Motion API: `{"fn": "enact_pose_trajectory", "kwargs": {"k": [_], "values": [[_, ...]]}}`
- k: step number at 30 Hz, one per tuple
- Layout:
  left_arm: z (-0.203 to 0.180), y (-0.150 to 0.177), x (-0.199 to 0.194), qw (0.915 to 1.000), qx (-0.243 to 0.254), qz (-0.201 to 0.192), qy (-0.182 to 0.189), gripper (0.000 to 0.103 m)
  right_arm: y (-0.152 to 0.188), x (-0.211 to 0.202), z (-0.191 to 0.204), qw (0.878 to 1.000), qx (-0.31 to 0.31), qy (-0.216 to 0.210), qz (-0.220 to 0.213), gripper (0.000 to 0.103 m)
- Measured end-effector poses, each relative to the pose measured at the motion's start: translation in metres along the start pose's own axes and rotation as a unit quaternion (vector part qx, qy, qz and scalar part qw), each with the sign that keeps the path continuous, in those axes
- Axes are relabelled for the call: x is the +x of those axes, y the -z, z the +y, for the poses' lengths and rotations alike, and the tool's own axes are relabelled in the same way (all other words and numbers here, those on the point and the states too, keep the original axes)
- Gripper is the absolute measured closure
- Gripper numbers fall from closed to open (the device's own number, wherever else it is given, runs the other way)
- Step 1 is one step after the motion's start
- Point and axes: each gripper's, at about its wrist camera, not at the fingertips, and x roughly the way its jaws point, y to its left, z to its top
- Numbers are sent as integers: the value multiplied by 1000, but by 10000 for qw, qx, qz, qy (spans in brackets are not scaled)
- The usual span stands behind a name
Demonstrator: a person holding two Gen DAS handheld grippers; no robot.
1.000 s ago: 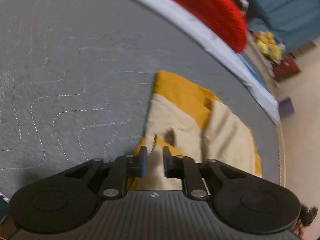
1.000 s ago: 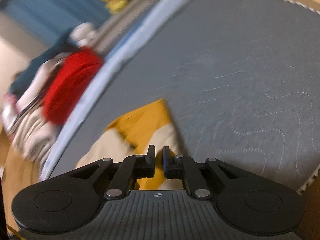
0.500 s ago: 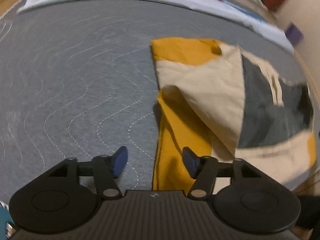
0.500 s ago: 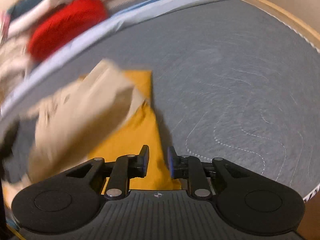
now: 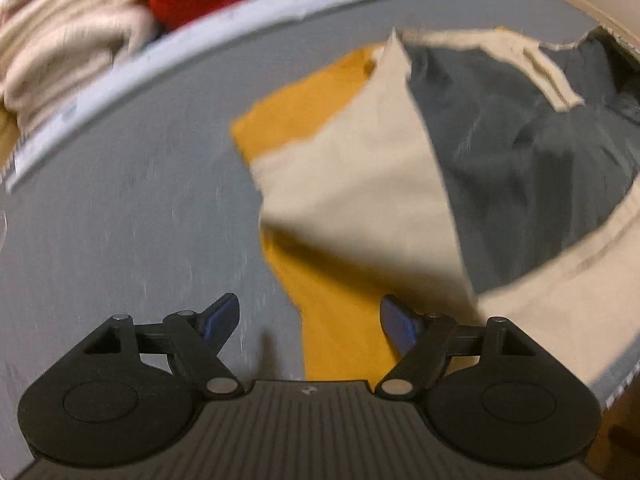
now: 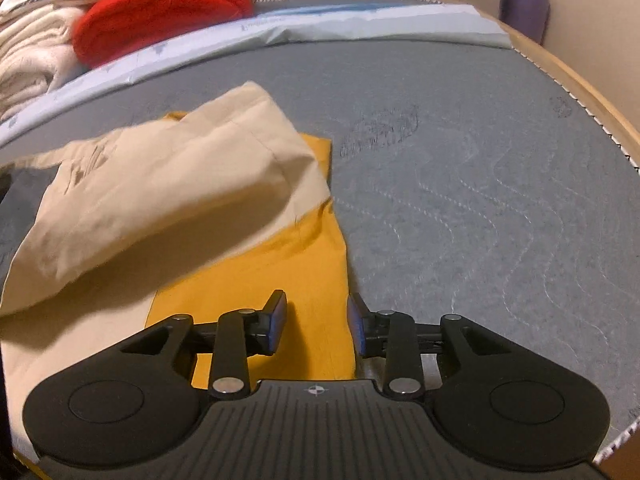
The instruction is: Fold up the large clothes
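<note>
A large garment in mustard yellow, beige and dark grey [image 5: 352,184] lies partly folded on a grey quilted mattress [image 5: 120,220]. In the right wrist view its beige flap [image 6: 168,184] lies over the yellow part [image 6: 280,264]. My left gripper [image 5: 310,322] is wide open and empty, low over the garment's near yellow edge. My right gripper [image 6: 316,322] is open and empty, its fingers straddling the yellow edge of the garment.
A red cushion [image 6: 160,8] and folded cream blankets [image 5: 60,40] lie beyond the mattress's light blue border [image 6: 360,20]. A wooden bed rim [image 6: 580,92] runs along the right. A purple box [image 6: 522,4] stands by the wall.
Both grippers have opened and let go of the garment, which now lies with the beige flap folded over. Both have pulled back toward the near edge.
</note>
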Motion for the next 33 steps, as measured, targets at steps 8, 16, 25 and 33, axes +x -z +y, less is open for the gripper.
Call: {"fn": "enact_pose_trajectory", "kwargs": {"k": [8, 16, 25, 33], "values": [[9, -40, 10, 9970, -308, -712, -50, 21, -33, 39, 3, 9997, -66, -40, -241, 67], [38, -79, 24, 9862, -1261, -1038, 273, 46, -65, 52, -3, 9966, 257, -354, -698, 67], [70, -93, 34, 9695, -2126, -1139, 431, 103, -87, 52, -16, 9852, 967, -553, -1306, 103], [100, -92, 43, 9387, -3302, -932, 324, 95, -90, 54, -39, 9665, 2069, 116, -1514, 99]]}}
